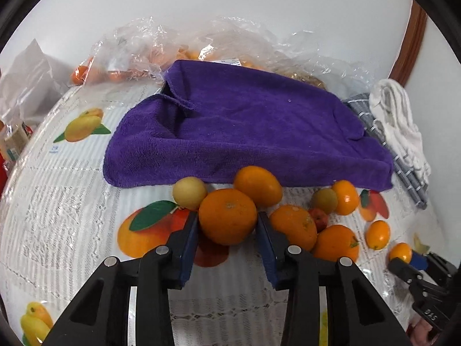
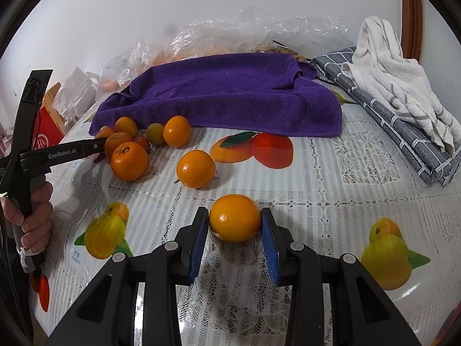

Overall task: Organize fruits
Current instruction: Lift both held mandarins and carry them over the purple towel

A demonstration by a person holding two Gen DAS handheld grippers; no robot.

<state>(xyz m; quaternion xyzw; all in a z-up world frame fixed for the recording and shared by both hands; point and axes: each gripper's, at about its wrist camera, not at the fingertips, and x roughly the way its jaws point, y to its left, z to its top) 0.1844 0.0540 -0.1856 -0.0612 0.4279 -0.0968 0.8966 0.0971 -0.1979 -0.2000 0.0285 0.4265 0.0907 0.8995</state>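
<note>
My left gripper (image 1: 227, 222) is shut on a large orange (image 1: 227, 220) at the front of a cluster of oranges (image 1: 294, 226) and small yellowish fruits (image 1: 189, 192) by a purple towel (image 1: 245, 132). My right gripper (image 2: 234, 219) is shut on a small orange (image 2: 234, 217) just above the fruit-print tablecloth (image 2: 331, 173). One loose orange (image 2: 196, 168) lies ahead of it. The cluster (image 2: 129, 161) lies to its left, with the left gripper (image 2: 72, 151) reaching into it. The right gripper also shows in the left wrist view (image 1: 409, 259), holding its orange (image 1: 400, 252).
Clear plastic bags (image 1: 149, 49) holding more oranges lie behind the towel against the white wall. A folded grey checked cloth (image 2: 389, 121) with a white towel (image 2: 394, 77) on top lies at the right. A red box (image 2: 46, 132) stands at the left edge.
</note>
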